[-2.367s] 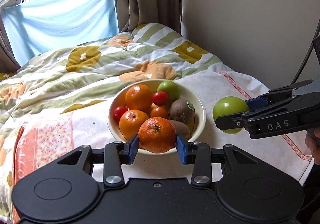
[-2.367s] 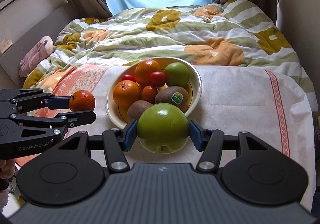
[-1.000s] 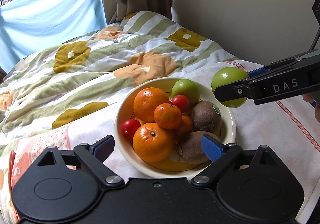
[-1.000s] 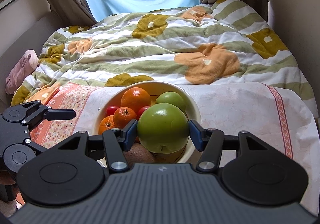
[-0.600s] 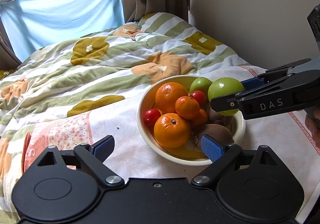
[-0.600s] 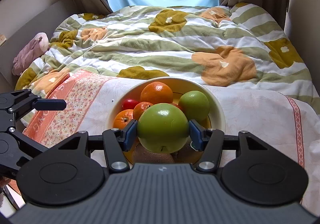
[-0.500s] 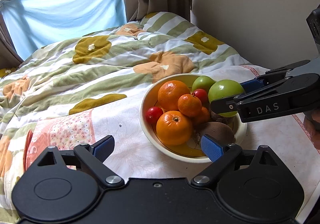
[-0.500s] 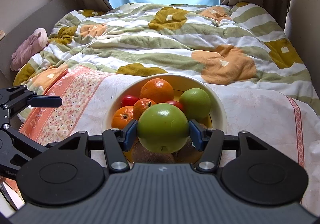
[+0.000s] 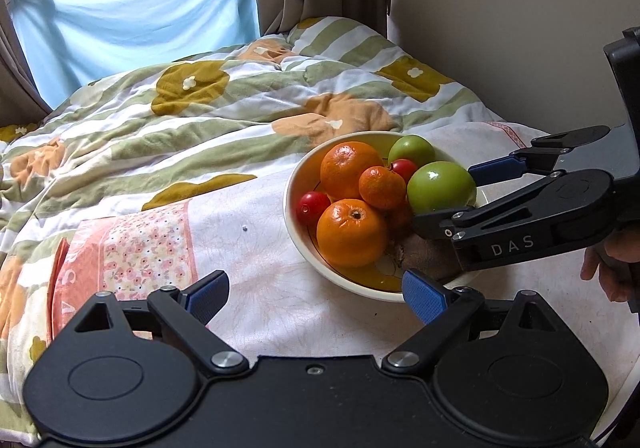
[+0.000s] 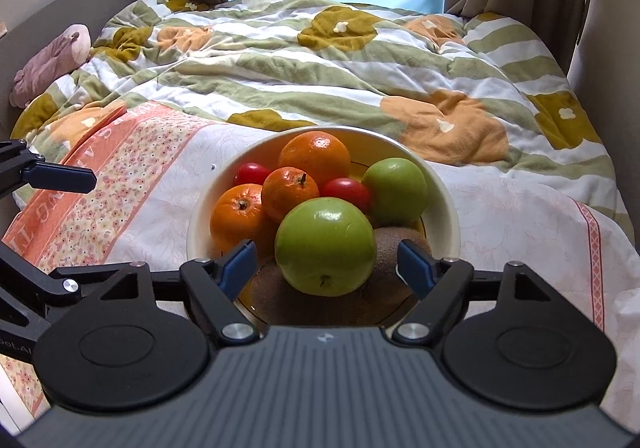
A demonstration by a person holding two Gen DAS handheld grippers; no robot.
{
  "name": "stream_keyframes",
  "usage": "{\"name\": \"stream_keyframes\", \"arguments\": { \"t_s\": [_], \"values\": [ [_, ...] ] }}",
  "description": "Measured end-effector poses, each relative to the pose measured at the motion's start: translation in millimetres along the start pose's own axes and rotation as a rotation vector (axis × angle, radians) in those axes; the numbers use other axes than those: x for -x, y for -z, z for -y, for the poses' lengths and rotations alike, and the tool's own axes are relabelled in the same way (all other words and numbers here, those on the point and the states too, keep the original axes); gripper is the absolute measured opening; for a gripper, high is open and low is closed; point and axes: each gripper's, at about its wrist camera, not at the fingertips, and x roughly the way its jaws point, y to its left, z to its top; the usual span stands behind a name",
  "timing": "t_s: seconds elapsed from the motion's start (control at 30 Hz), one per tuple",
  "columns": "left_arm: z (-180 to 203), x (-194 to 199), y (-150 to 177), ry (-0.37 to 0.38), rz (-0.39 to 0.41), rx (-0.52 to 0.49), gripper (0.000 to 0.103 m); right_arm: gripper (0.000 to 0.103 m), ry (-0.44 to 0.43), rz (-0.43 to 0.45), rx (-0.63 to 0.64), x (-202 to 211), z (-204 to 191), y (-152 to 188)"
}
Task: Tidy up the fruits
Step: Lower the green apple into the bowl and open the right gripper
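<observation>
A cream bowl (image 9: 294,184) (image 10: 446,204) stands on a cloth-covered table, holding oranges (image 9: 351,233), red tomatoes (image 9: 313,203), kiwis (image 10: 394,248) and a green apple (image 10: 395,185). A second, larger green apple (image 10: 325,246) (image 9: 440,187) rests on top of the kiwis at the bowl's near side. My right gripper (image 10: 327,266) is open, its blue pads apart on either side of this apple, not touching it. My left gripper (image 9: 316,292) is open and empty, to the left of the bowl's front edge.
The table cloth (image 9: 152,240) has a pink floral border at the left. Behind the table lies a bed with a striped flowered quilt (image 10: 320,60). A plush toy (image 10: 48,60) lies at far left. A wall stands at the right; curtains and a window are behind.
My right gripper has opened and let go of the large green apple, which now rests in the bowl. My left gripper stays open and has drawn back to the left.
</observation>
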Motion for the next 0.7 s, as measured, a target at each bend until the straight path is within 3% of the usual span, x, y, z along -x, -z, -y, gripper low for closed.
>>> {"name": "stream_keyframes", "arguments": {
  "t_s": [0.03,0.33,0.7],
  "values": [
    [0.0,0.4,0.4,0.0,-0.001,0.002,0.096,0.103,0.0,0.005,-0.004,1.7,0.3,1.2],
    [5.9,21.8,-0.7,-0.033,0.036,0.025,0.096,0.103,-0.002,0.053,-0.016,35.6,7.3,-1.7],
    [42.5,115.3,-7.1,-0.142,0.184,0.139,0.096,0.103,0.038,0.156,-0.046,148.7,19.1,2.1]
  ]
}}
